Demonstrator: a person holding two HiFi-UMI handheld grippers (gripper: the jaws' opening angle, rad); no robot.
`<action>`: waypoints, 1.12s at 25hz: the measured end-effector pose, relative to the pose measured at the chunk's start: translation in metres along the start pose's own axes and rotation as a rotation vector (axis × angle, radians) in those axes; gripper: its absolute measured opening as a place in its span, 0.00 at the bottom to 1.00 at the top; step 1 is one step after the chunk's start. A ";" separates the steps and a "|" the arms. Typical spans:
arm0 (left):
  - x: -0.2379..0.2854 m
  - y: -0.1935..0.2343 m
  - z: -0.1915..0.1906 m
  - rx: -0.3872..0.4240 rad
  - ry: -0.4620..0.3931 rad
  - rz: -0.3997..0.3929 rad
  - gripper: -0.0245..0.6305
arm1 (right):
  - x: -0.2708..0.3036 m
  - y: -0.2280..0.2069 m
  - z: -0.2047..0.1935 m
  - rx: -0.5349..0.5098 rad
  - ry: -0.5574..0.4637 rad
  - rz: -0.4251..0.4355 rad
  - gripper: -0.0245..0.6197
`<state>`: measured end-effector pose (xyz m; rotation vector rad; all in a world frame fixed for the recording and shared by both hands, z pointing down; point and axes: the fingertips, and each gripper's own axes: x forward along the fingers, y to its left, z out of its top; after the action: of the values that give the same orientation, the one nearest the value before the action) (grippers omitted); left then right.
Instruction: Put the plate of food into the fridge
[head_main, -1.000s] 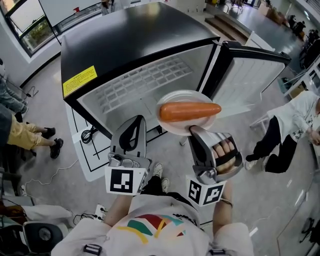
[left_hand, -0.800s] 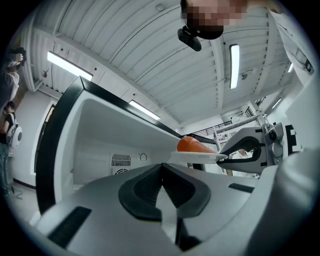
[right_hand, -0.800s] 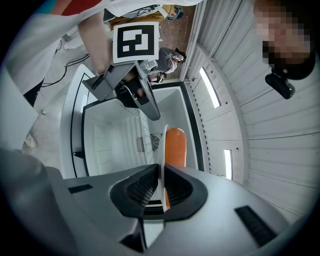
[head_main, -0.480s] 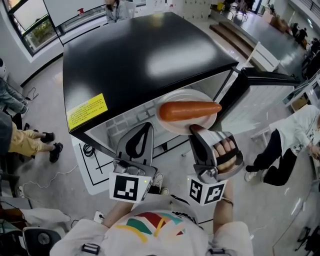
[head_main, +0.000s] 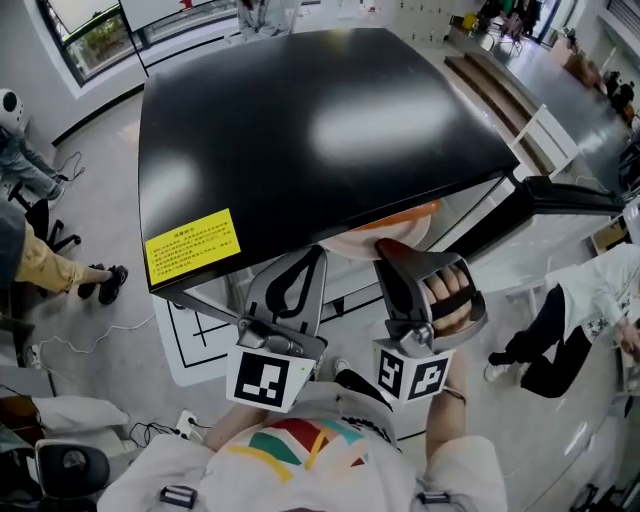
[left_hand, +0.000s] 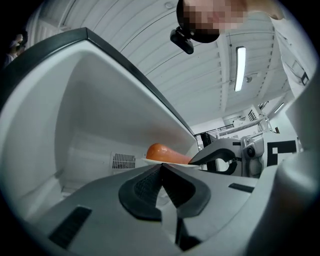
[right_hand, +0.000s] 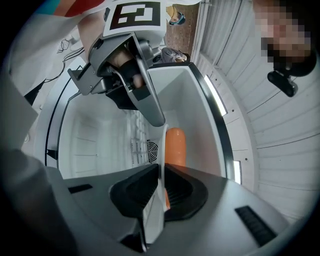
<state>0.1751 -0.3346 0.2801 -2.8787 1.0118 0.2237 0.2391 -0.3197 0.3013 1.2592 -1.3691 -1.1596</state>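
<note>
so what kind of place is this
Likely a lab or open workspace, not a home kitchen: the fridge stands alone on a grey floor, with a bystander nearby and steps behind.

On fridge (head_main: 320, 120) black top, near front corner at head view's left: yellow sticker (head_main: 193, 245), several lines of black print, too small to read. Just before fridge front edge: black-and-white square marker (head_main: 265, 379) on left gripper (head_main: 303, 262) cube, pattern only, no letters. Beside it, second marker (head_main: 412, 377) on right gripper (head_main: 388, 248) cube, also pattern only. Nothing legible anywhere.
</note>
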 end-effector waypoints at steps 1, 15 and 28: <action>0.001 0.001 0.000 0.004 0.001 0.015 0.05 | 0.003 -0.001 -0.001 -0.002 -0.015 0.002 0.09; -0.003 0.017 -0.015 0.039 0.022 0.260 0.05 | 0.026 0.007 -0.001 -0.030 -0.227 0.078 0.09; -0.013 0.026 -0.018 0.060 0.033 0.351 0.05 | 0.057 0.024 0.005 -0.078 -0.298 0.211 0.09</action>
<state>0.1507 -0.3487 0.2992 -2.6406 1.4987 0.1633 0.2279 -0.3759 0.3258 0.8872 -1.6148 -1.2726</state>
